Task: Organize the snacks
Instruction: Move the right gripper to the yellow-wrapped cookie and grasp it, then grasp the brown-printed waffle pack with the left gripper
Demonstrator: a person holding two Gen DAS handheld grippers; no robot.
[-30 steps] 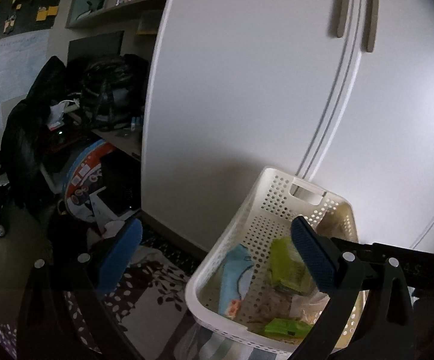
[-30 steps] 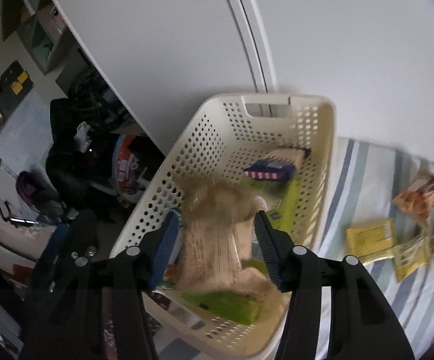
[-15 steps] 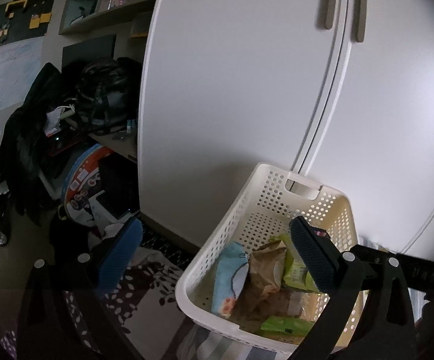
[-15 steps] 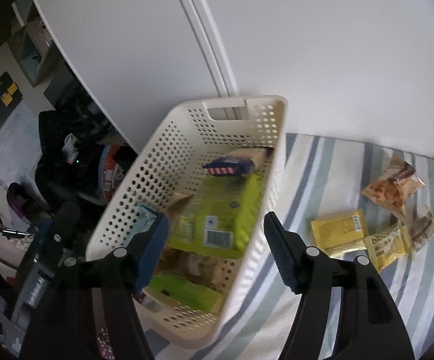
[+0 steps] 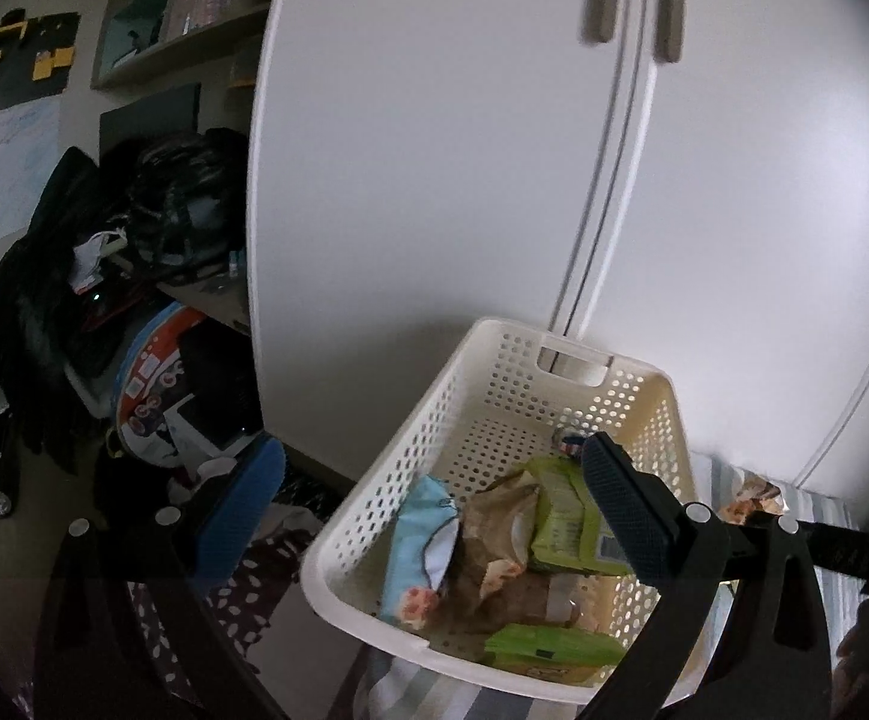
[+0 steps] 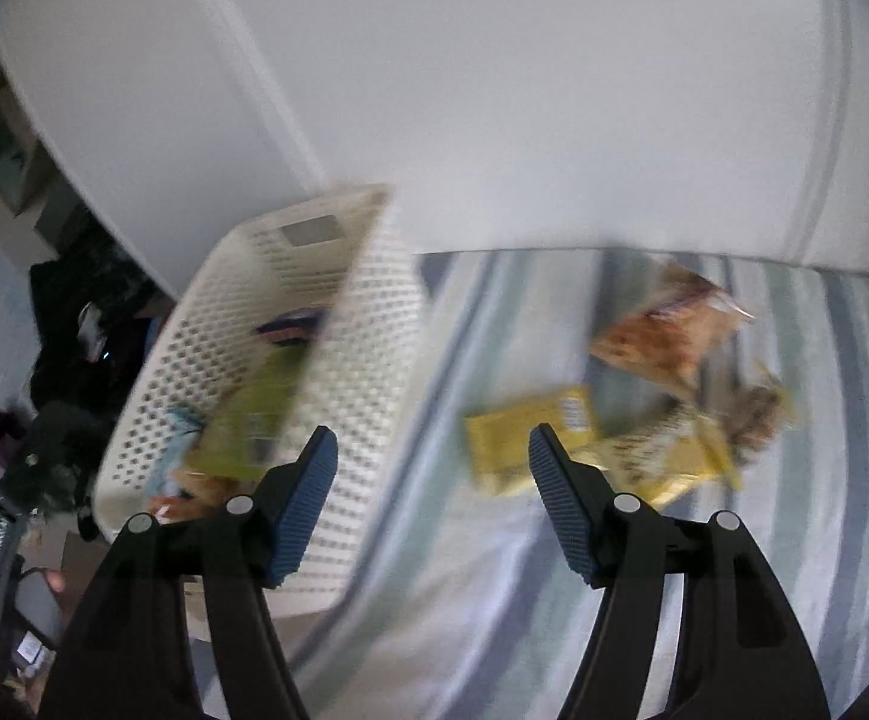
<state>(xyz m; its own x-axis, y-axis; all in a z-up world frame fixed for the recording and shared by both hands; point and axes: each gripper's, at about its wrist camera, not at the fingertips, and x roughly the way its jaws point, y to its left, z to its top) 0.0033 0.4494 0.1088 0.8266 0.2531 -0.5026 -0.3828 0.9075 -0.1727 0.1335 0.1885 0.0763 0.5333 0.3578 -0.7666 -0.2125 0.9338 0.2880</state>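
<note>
A cream perforated basket [image 5: 482, 420] [image 6: 368, 324] stands on a striped cloth [image 6: 494, 570] against a white cupboard. Inside lie a green packet [image 5: 560, 516], a light blue packet [image 5: 422, 546], a crumpled brown bag [image 5: 494, 540] and another green packet [image 5: 554, 648]. My left gripper [image 5: 434, 504] is open, hovering over the basket's near left corner, nothing between its fingers. My right gripper [image 6: 431, 498] is open and empty, above the cloth between the basket and loose snacks: a yellow packet [image 6: 524, 432], a pale yellow bar [image 6: 668, 456] and an orange clear bag [image 6: 668, 330]. The right wrist view is blurred.
White cupboard doors [image 5: 494, 150] rise right behind the basket. To the left, below the cloth's edge, are dark bags and clutter [image 5: 104, 276], a patterned rug [image 5: 254, 588] and wall shelves [image 5: 182, 18].
The right gripper let go of the brown bag into the basket, opened, then swung right, out of the basket toward the loose snacks. The left gripper stayed open and shifted only slightly.
</note>
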